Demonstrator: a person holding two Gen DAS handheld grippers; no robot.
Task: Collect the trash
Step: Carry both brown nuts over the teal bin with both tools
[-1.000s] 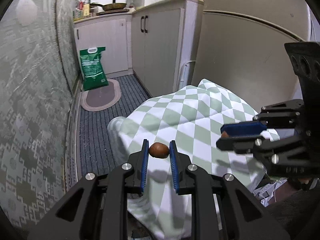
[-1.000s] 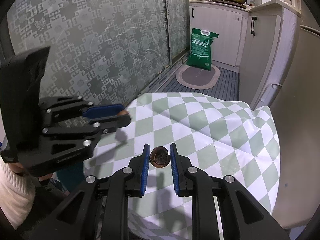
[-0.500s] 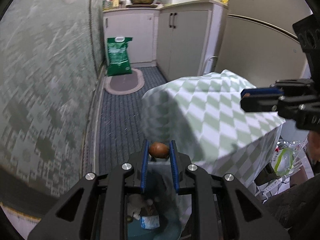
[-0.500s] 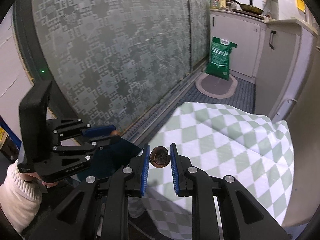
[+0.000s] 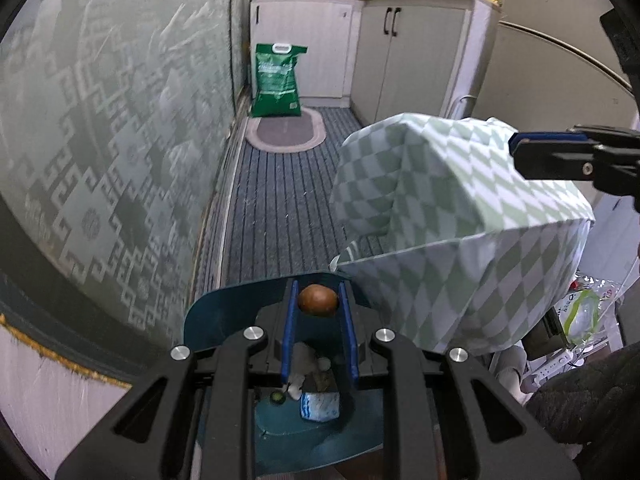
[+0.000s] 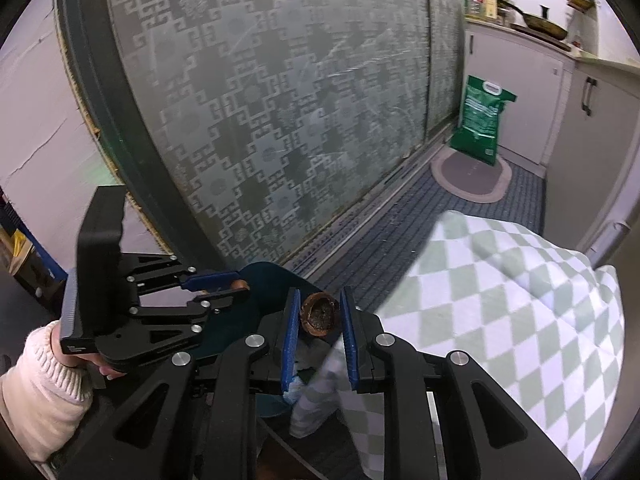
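Note:
My left gripper (image 5: 318, 286) is shut on a smooth brown nut shell (image 5: 317, 301) and hangs over the open teal bin (image 5: 224, 320), which holds scraps and a blue-white wrapper (image 5: 320, 406). My right gripper (image 6: 320, 292) is shut on a hollow brown half shell (image 6: 319, 316) at the corner of the table with the green-and-white check cloth (image 6: 500, 280), just beside the bin (image 6: 268, 280). In the right wrist view the left gripper (image 6: 242, 289) sits to the left, held by a hand in a cream sleeve. The right gripper (image 5: 514, 151) shows above the cloth (image 5: 440, 200) in the left wrist view.
A patterned glass sliding door (image 5: 100, 140) runs along the left. A striped floor mat (image 5: 280, 208) leads to an oval rug (image 5: 284, 136) and a green bag (image 5: 276, 80) by white cabinets (image 5: 408, 56). Plastic bags (image 5: 580, 312) lie under the table.
Both grippers have swung left off the tabletop with their shells still gripped. The left one has dropped over the teal bin; the right one has followed to the table corner.

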